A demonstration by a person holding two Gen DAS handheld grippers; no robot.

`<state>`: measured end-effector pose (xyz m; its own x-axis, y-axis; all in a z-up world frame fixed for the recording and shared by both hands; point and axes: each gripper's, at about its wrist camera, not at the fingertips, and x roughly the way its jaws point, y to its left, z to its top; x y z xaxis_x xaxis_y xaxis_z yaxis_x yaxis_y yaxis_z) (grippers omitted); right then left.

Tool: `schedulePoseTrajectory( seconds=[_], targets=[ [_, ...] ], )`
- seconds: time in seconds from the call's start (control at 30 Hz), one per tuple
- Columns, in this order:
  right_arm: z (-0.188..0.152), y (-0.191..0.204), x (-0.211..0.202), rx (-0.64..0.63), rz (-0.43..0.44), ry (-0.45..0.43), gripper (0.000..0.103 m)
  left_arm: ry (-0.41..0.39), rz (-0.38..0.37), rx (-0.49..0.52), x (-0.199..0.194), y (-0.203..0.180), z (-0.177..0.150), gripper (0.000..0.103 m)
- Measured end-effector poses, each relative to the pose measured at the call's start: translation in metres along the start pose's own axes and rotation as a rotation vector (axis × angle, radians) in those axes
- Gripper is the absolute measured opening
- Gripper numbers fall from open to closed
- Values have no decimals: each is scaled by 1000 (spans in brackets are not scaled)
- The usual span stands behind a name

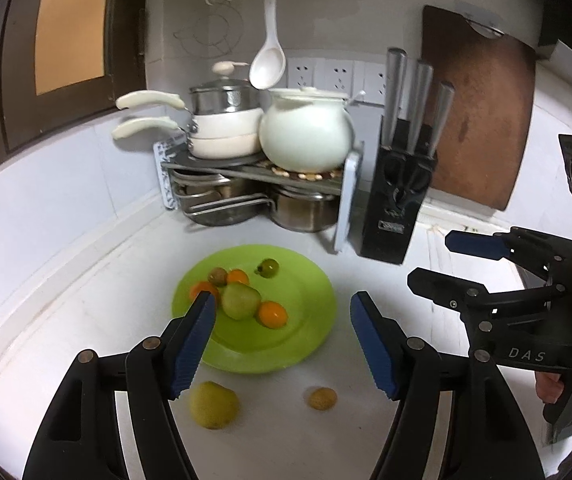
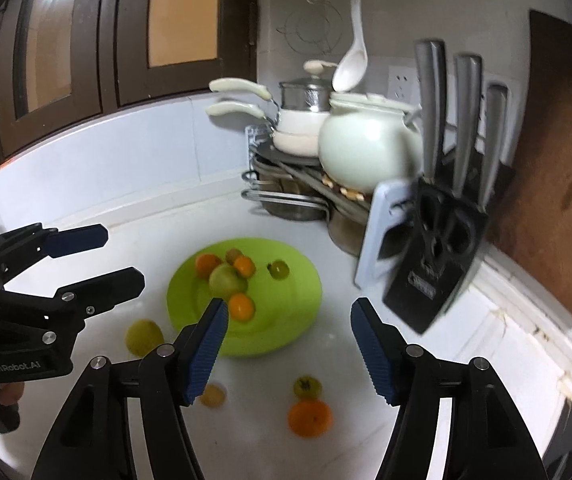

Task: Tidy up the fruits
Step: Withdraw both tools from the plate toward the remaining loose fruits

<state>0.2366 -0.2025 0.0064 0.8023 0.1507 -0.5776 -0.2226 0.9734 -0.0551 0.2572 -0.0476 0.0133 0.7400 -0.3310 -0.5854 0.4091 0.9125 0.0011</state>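
A green plate (image 1: 302, 332) (image 2: 286, 320) on the white counter holds a green pear (image 1: 239, 300) (image 2: 224, 280), oranges (image 1: 272, 314) (image 2: 241, 306), a small green fruit (image 1: 268, 268) (image 2: 278, 269) and a small brown fruit (image 1: 218, 276). Off the plate lie a yellow fruit (image 1: 214, 404) (image 2: 144, 337), a small brown fruit (image 1: 321, 398) (image 2: 213, 395), a small green fruit (image 2: 307, 387) and an orange (image 2: 310, 417). My left gripper (image 1: 282, 344) is open and empty above the plate's near edge. My right gripper (image 2: 288, 346) is open and empty, over the counter right of the plate.
A pot rack (image 1: 254, 172) with white pots and steel pans stands at the back corner. A black knife block (image 1: 398, 204) (image 2: 438, 256) and a wooden cutting board (image 1: 482, 112) stand at the right. A white ladle (image 1: 268, 60) hangs above.
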Motion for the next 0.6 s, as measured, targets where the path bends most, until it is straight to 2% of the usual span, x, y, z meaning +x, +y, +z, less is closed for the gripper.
schedulePoseTrajectory(
  seconds=[0.33, 0.6],
  targets=[
    [-32, -11, 5, 26, -20, 73, 65, 21, -11, 52, 10, -20, -32, 71],
    [-55, -13, 19, 20, -25, 145, 65, 125, -28, 61, 35, -25, -57, 71]
  ],
)
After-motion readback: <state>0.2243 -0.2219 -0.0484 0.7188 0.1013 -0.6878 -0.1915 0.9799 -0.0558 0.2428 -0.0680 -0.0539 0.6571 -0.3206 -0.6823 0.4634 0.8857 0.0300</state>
